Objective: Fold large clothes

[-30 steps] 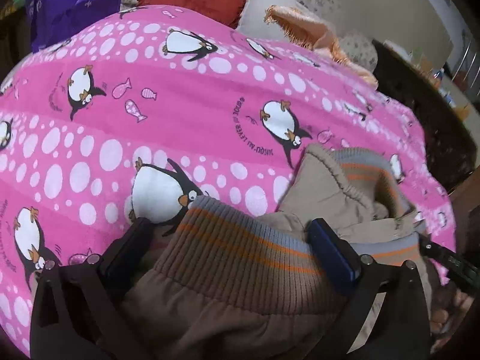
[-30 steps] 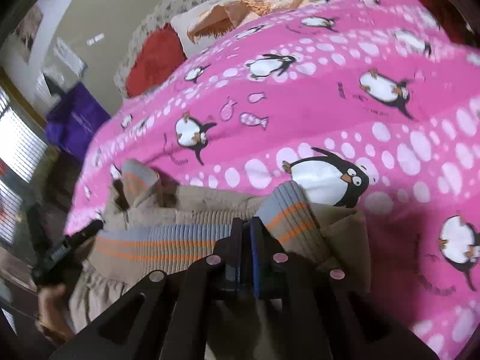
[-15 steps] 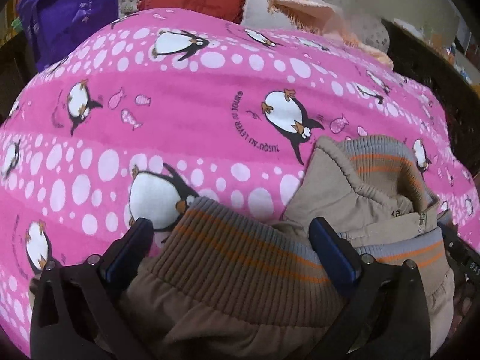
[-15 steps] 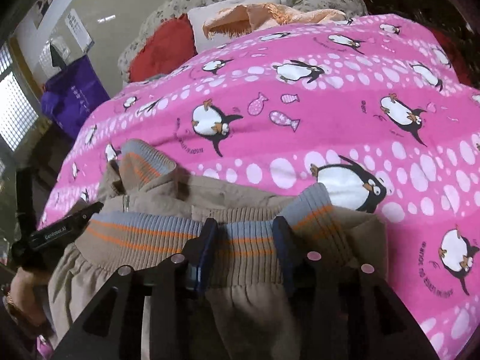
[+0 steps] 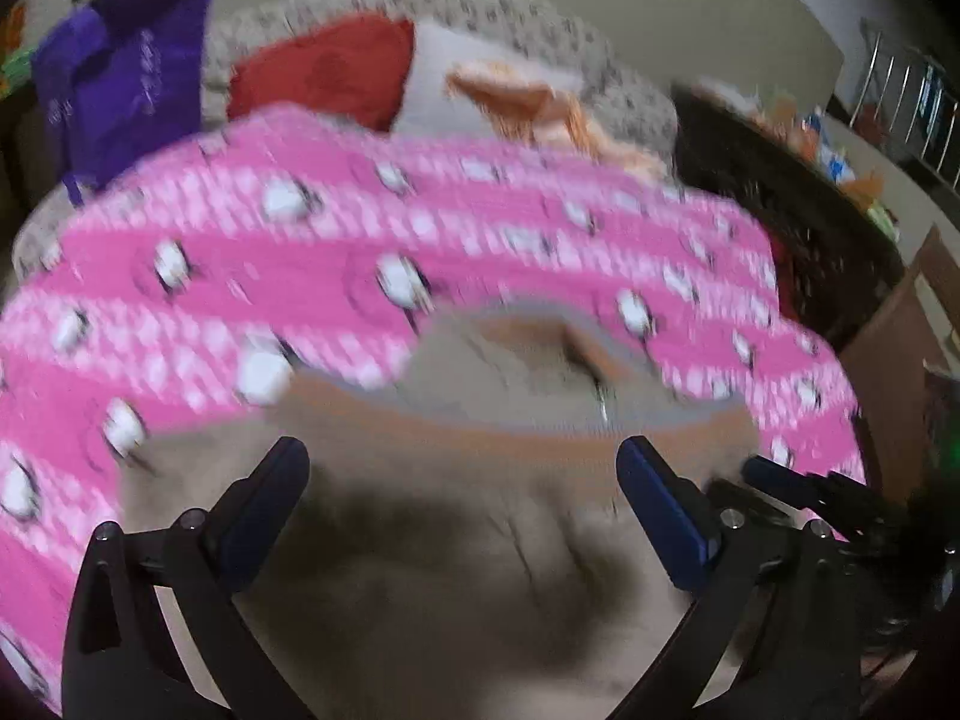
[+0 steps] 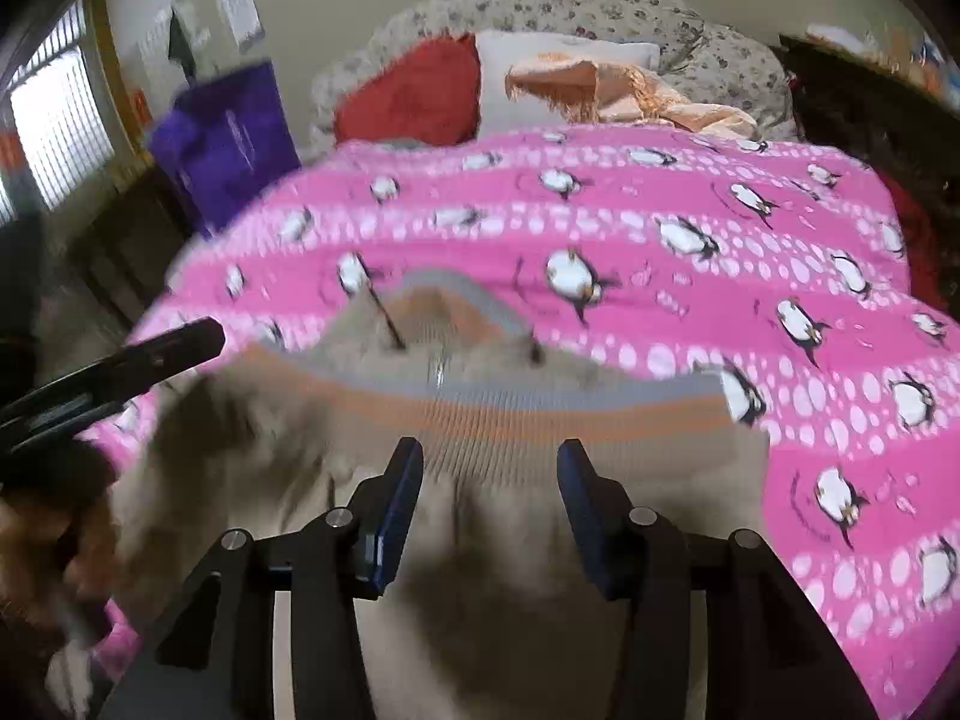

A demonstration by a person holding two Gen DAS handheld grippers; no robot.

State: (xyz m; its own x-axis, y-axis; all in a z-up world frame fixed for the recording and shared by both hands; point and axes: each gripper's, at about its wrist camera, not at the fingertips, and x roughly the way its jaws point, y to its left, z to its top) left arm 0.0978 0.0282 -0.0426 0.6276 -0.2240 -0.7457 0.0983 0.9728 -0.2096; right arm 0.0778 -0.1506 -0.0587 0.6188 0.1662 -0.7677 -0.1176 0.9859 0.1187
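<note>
Tan jacket [image 6: 480, 540] w/ grey-orange ribbed hem lies on pink penguin blanket [image 6: 750, 228], left gripper [image 5: 462, 468] jaws wide apart, holding nothing, right gripper [image 6: 489, 468] jaws apart over hem, nothing gripped, left view blurry.

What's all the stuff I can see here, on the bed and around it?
Jacket: one, tan with grey and orange striped ribbed bands, lying on the blanket in front of both grippers.
Blanket: one, pink with penguins and white dots, covering the bed.
Red cushion: one, at the head of the bed.
White pillow: one, beside the red cushion.
Peach cloth: one, draped over the pillow.
Purple bag: one, left of the bed.
Left gripper: black with blue pads, open, above the jacket.
Right gripper: the same, open, above the jacket's ribbed band.
</note>
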